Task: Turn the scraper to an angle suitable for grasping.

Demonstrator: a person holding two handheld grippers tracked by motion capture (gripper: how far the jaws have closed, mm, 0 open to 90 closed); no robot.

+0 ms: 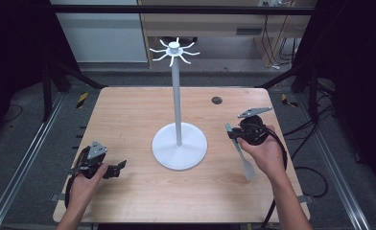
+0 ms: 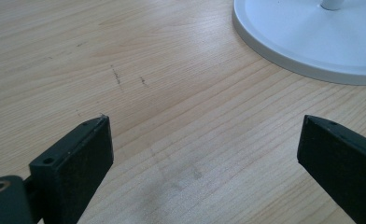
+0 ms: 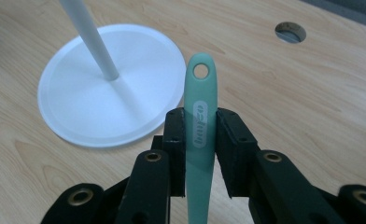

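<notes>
Right gripper [image 3: 200, 140]: jaws clamped on teal spatula [image 3: 200, 121], one, handle hole foremost, raised off table [image 1: 128, 191] | left gripper [image 2: 204, 154]: wide open, empty, resting | hook stand [image 1: 177, 96]: one, white, centre | step: carrying; next likely thread hole over hook.

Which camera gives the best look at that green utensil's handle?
The right gripper view: the green utensil's handle stands close up between the right gripper pads, hanging hole clear. The high view shows the utensil small, pale blade end low.
</notes>
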